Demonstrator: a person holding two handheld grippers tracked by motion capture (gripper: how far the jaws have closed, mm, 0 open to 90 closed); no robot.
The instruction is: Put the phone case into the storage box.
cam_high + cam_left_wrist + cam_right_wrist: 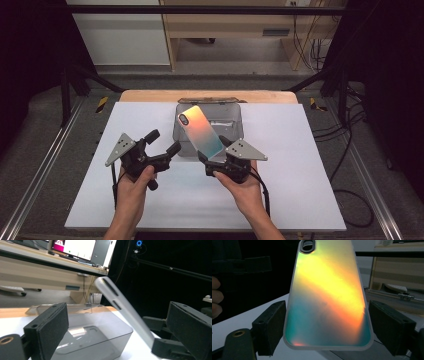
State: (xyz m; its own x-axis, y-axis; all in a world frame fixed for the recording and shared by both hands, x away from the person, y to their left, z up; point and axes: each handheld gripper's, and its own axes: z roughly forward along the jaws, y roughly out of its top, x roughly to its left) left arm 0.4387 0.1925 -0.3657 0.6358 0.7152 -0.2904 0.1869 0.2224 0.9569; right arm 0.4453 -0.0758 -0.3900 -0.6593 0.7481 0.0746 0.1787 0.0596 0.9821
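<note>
Phone case (327, 297), iridescent, no readable writing

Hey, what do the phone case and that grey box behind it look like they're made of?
The phone case looks like plastic with a glossy iridescent back shifting orange to teal, and a frosted, soft-looking rim, possibly silicone. The grey box seems to be smoky transparent hard plastic: the table shows through its walls, and they catch reflections.

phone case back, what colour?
Iridescent: the phone case runs orange-yellow to teal with a pale frosted rim. Best in the right gripper view.
</note>
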